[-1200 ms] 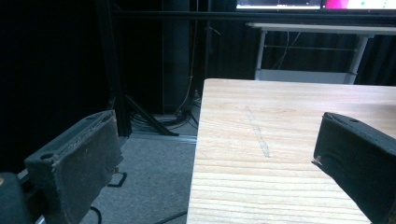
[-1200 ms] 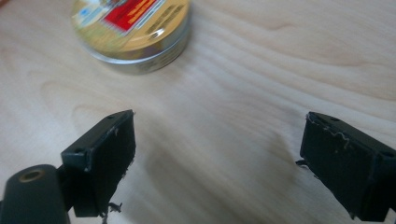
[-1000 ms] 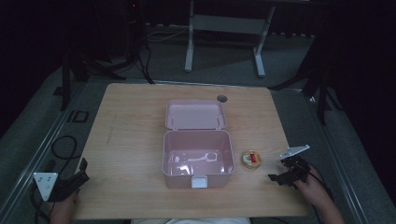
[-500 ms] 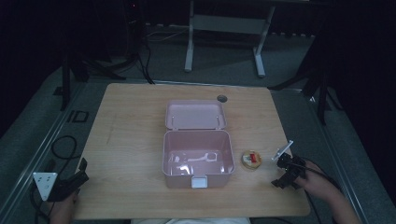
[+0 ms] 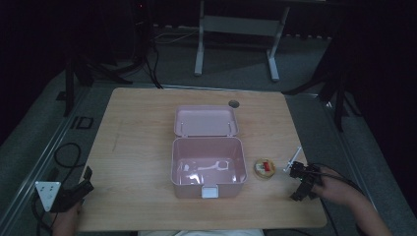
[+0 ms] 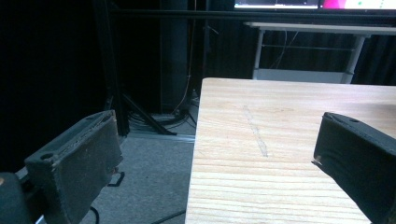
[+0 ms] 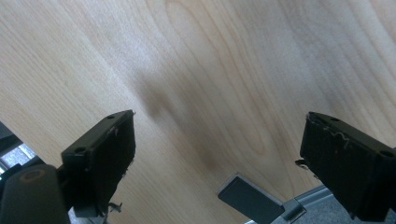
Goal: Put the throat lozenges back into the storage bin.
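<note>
An open pink box (image 5: 209,167) stands at the middle of the wooden table (image 5: 137,128), its lid (image 5: 205,120) folded back flat behind it. Just right of the box lies a small round dish (image 5: 264,167) holding something red and yellow. My right gripper (image 5: 301,187) hovers right of the dish, near the table's front right corner. It points down at bare wood, and in the right gripper view my right gripper (image 7: 219,130) is open and holds nothing. My left gripper (image 5: 81,184) is at the front left corner. In the left gripper view my left gripper (image 6: 215,140) is open wide over the table's left edge.
A dark round cable hole (image 5: 233,103) sits in the table behind the lid. Cables (image 5: 66,152) lie on the floor to the left, and a white desk frame (image 5: 236,24) stands beyond the table. A small grey part (image 7: 250,198) shows below the right jaws.
My right gripper has tipped downward and shifted slightly toward the front edge, and its grey plate is now edge-on. The left gripper, the box and the dish have not moved.
</note>
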`<action>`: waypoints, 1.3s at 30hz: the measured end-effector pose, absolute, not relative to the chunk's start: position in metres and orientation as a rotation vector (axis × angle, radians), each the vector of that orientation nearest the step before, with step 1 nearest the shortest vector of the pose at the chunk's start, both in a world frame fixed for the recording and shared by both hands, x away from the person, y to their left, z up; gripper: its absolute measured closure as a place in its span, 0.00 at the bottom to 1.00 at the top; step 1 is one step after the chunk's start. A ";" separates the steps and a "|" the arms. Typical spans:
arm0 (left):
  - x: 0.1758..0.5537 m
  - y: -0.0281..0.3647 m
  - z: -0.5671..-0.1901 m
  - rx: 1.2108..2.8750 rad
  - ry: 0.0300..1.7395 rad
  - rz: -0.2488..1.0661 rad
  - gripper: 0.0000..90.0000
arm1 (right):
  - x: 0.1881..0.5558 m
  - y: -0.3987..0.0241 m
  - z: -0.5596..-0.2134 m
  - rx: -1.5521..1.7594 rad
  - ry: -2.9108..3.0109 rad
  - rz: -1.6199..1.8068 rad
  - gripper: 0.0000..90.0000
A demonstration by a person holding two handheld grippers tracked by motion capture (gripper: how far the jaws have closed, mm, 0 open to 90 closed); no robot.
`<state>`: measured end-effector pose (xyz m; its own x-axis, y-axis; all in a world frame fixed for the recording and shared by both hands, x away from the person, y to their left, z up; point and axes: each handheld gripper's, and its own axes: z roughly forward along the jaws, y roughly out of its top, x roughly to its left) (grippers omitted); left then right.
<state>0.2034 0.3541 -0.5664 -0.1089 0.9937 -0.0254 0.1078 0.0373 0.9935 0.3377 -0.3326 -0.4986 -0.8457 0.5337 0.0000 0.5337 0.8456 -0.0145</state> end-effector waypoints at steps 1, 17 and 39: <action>0.203 0.354 -0.566 1.214 1.385 1.211 0.01 | 0.338 -0.332 -0.498 -0.871 -3.015 0.011 0.11; 0.204 0.354 -0.566 1.217 1.383 1.207 0.01 | 0.361 -0.310 -0.482 -0.815 -3.037 -0.048 0.12; 0.204 0.355 -0.566 1.222 1.377 1.198 0.01 | 0.403 -0.263 -0.487 -0.741 -3.049 -0.044 0.12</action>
<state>0.2036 0.3548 -0.5663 -0.0950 0.9951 -0.0269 0.1113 0.0375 0.9931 0.4027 -0.2630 -0.4867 -0.8884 0.4590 0.0103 0.4592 0.8880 0.0263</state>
